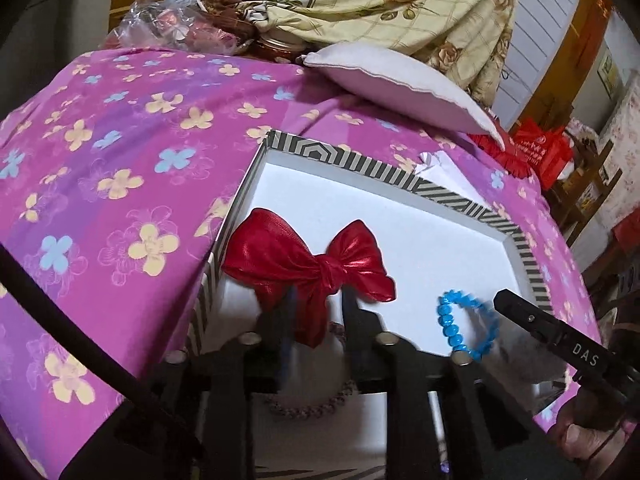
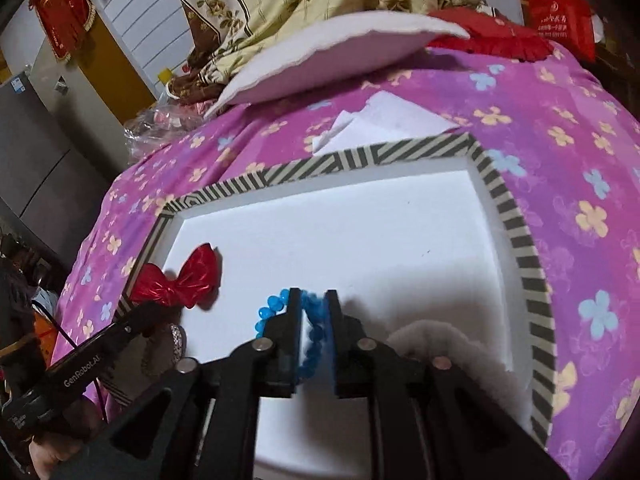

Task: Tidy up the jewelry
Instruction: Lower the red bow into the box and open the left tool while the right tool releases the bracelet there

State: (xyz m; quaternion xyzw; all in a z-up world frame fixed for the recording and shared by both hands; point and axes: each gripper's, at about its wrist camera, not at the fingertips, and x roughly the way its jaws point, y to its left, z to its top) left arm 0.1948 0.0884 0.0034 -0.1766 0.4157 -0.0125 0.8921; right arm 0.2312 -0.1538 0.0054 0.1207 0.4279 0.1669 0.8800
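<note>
Right wrist view shows my right gripper point(image 2: 314, 300) low over the white floor of the striped tray point(image 2: 516, 236), its jaws slightly parted with the blue bracelet point(image 2: 308, 344) running between them. The beads fill the gap, but I cannot tell whether the pads are pressing on them. I judge I am setting the bracelet down here, near the tray's front edge.

From the left wrist, the left gripper point(image 1: 316, 292) has its tips just behind the red bow point(image 1: 308, 264), which lies in the tray's near left corner, partly against the wall. The bow hides the tips, so I cannot see a grip; the jaws look almost pressed together. A beaded bangle point(image 1: 312, 408) lies under that gripper, mostly hidden by it. The bracelet sits to the bow's right, well apart from it, which suits laying pieces out separately.

The tray rests on a pink flowered sheet point(image 1: 120, 152), with a pale cushion point(image 2: 320, 56) behind it.

Writing: "DAS" on the right gripper's arm in the left view, "GenRobot.AI" on the left gripper's arm in the right view. A red bag point(image 2: 560, 16) carries print too small to read.
</note>
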